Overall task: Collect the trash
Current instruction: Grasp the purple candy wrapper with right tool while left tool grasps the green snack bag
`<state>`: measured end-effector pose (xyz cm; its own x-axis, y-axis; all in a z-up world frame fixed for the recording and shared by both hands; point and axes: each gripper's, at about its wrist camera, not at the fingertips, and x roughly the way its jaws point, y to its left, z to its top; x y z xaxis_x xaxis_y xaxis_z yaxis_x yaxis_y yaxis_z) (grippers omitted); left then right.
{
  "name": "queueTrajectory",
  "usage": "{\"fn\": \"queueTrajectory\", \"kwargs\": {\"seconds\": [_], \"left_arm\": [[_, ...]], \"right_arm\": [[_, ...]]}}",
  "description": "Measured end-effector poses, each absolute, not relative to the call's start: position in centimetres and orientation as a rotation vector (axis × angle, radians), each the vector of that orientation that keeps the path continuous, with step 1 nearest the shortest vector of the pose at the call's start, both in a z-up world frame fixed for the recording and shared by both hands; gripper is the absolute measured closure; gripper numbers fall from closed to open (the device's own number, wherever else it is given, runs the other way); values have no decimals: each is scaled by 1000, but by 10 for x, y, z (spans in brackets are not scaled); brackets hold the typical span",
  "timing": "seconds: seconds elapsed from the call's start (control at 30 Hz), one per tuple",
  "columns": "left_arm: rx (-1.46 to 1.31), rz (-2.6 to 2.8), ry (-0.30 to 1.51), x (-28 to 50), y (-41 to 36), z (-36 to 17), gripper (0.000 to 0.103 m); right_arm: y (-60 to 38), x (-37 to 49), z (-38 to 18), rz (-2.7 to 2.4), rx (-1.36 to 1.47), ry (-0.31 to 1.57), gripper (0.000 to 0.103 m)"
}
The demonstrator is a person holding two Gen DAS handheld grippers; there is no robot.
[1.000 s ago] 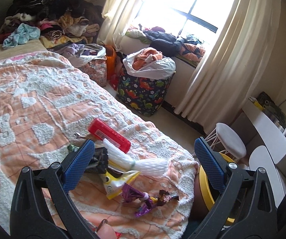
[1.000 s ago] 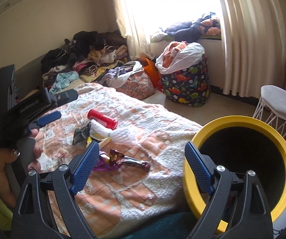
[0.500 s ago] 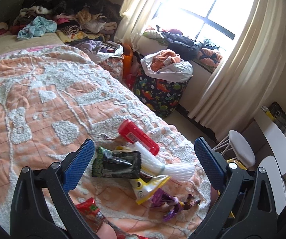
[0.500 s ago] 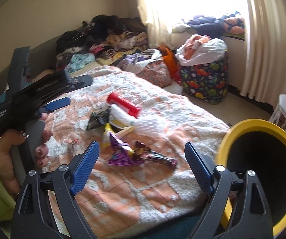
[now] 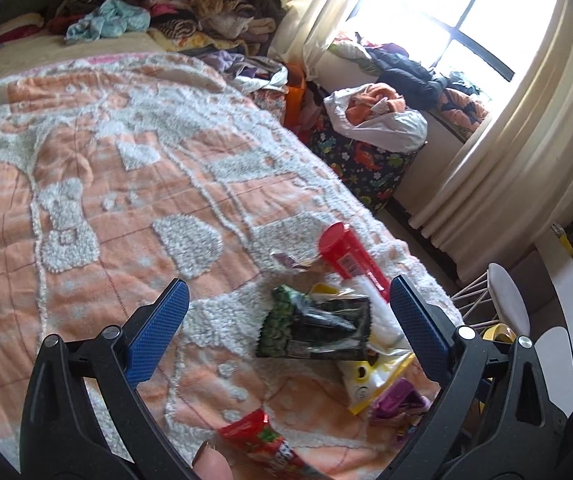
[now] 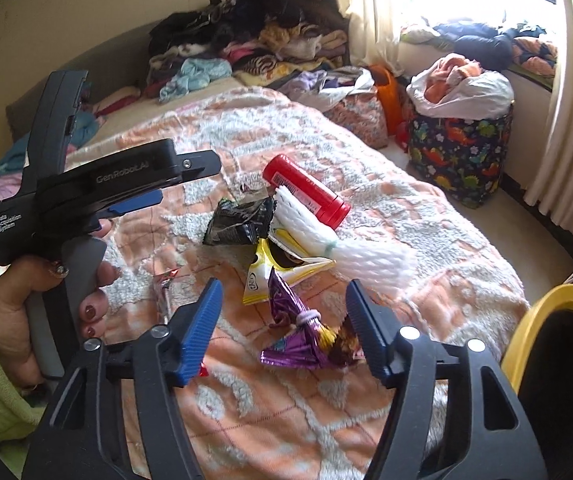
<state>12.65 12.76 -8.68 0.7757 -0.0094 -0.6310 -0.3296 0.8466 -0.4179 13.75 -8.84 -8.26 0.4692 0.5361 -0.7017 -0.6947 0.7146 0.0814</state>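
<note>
A pile of trash lies on the orange-and-white bedspread (image 5: 134, 216): a red tube (image 5: 350, 256), a white foam net (image 6: 350, 256), a dark green wrapper (image 5: 318, 328), a yellow-white wrapper (image 6: 270, 276), a purple wrapper (image 6: 298, 336) and a red wrapper (image 5: 262, 436). My left gripper (image 5: 288, 292) hovers open just above the dark green wrapper, nothing between its pads. Beside the pile, the left gripper (image 6: 186, 182) shows in a hand. My right gripper (image 6: 284, 292) hangs over the purple wrapper, its jaws closing with the wrapper between them, pads not pressing.
A yellow-rimmed black bin (image 6: 558, 320) stands at the bed's near right corner. A dinosaur-print hamper (image 6: 458, 152) full of clothes sits by the window. Heaped clothes (image 6: 246, 36) cover the bed's far end. A white stool (image 5: 506, 304) stands beyond the bed corner.
Both grippers have moved in and down toward the trash pile, which now looks larger. The right jaws have narrowed around the purple wrapper. The yellow bin has slid to the right edge.
</note>
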Motion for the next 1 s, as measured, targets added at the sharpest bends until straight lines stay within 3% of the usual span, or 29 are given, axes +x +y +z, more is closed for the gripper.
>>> {"fn": "queueTrajectory", "kwargs": {"seconds": [0.53,0.63,0.77,1.0], "left_arm": [[-618,120,778,143,129,-121,22],[-617,115,781,144,127,-121,22],[-615,96,791,147,122,-122,28],[-622,77,796,150,119,-122,45]], "right_arm": [[-63,159,-115,788,-304,892,64],[-63,162,-116,789,-291,900,75],[-64,161,-116,801,-280,902,87],[-71,158,-111,821,-222,893,88]]}}
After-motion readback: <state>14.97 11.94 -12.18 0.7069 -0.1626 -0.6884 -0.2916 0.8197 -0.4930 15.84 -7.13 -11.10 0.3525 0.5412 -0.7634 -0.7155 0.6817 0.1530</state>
